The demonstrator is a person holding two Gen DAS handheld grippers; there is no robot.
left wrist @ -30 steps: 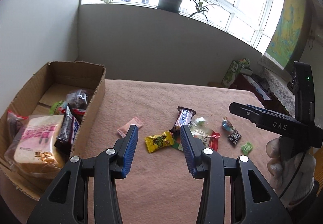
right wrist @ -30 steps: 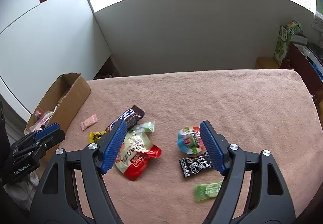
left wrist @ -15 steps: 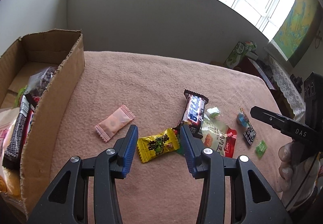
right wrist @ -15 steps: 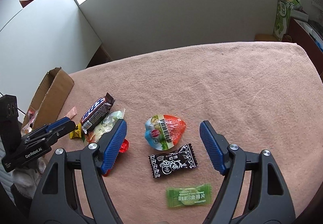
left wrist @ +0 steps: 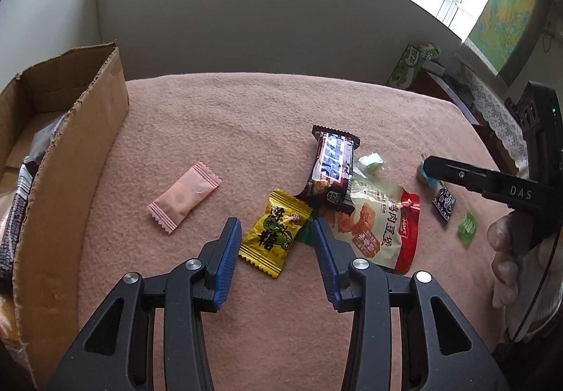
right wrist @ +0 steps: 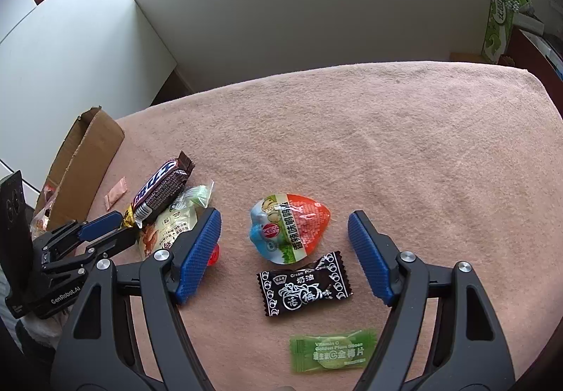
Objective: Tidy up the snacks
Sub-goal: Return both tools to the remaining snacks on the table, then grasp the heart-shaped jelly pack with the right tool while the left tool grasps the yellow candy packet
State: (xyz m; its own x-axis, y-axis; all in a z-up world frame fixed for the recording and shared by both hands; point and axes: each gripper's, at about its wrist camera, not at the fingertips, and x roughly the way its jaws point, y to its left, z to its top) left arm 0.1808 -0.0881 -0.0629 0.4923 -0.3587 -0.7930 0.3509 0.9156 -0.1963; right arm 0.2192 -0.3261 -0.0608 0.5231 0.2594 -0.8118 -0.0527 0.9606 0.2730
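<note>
1. Nearest to me on the right side, a green candy sachet (right wrist: pixel 332 349) lies flat on the pink desk (right wrist: pixel 404 151), its long axis running left to right.
2. Just beyond it lies a black plum candy (right wrist: pixel 304 283), also lying crosswise, slightly tilted.
3. My right hand-held gripper (right wrist: pixel 284 252) stands wide apart and grips nothing; the black candy and a rounded blue-and-orange snack pack (right wrist: pixel 288 227) lie between its blue pads, untouched as far as I can see.
4. My left hand-held gripper (left wrist: pixel 277 245) is partly open and holds nothing; a yellow candy (left wrist: pixel 276 232) lies between its tips, long axis pointing away and a little to the right.
5. To the right of that, a red-and-cream pouch (left wrist: pixel 378 222) lies flat, with the near end of a dark chocolate bar (left wrist: pixel 332 167) resting on it; the bar points away from me.
6. A small pale green sweet (left wrist: pixel 371 162) sits beside the bar's far end.
7. Left of the yellow candy, well apart, a pink sachet (left wrist: pixel 184 195) lies on a diagonal.
8. At the far left stands an open cardboard box (left wrist: pixel 81 158); dark wrapped bars and other packets lie inside, mostly hidden by its wall.
</note>
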